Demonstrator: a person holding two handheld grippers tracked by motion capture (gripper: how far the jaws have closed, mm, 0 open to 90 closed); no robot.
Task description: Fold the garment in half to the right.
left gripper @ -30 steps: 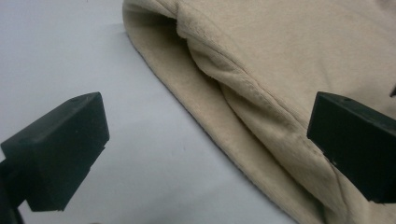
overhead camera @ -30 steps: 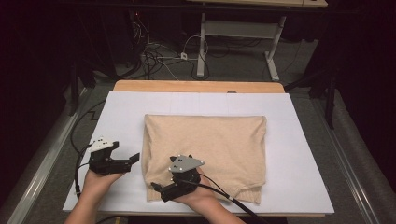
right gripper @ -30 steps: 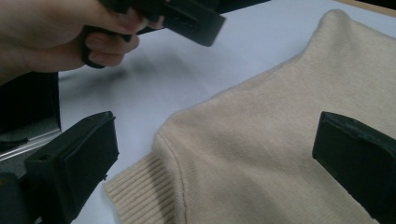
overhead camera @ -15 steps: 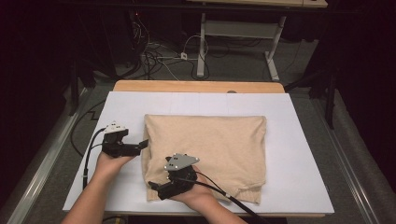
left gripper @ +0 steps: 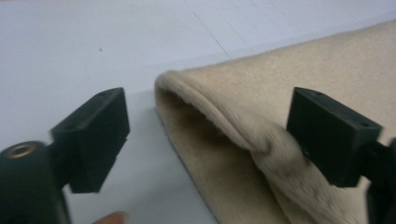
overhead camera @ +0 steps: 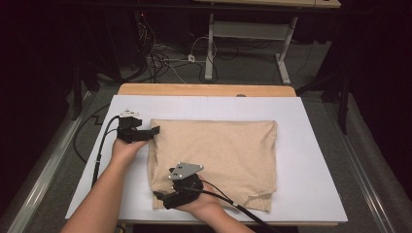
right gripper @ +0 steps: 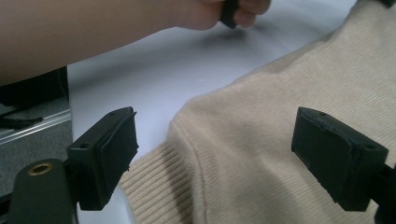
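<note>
The white tabletop (overhead camera: 316, 160) carries a folded beige sweater (overhead camera: 223, 155) at its centre. My left hand-held gripper (overhead camera: 154, 130) sits at the sweater's ten o'clock corner; its jaws have just been closing but stand apart, the folded edge (left gripper: 219, 116) between them, unpressed. My right hand-held gripper (overhead camera: 163, 199) sits at the seven o'clock corner, jaws likewise just closing yet apart, straddling the ribbed hem (right gripper: 159, 182).

We see a white-topped table (overhead camera: 320, 160) in a dark room, cables (overhead camera: 165, 60) tangled on grey floor (overhead camera: 252, 68) beneath a white desk frame (overhead camera: 243, 29).
</note>
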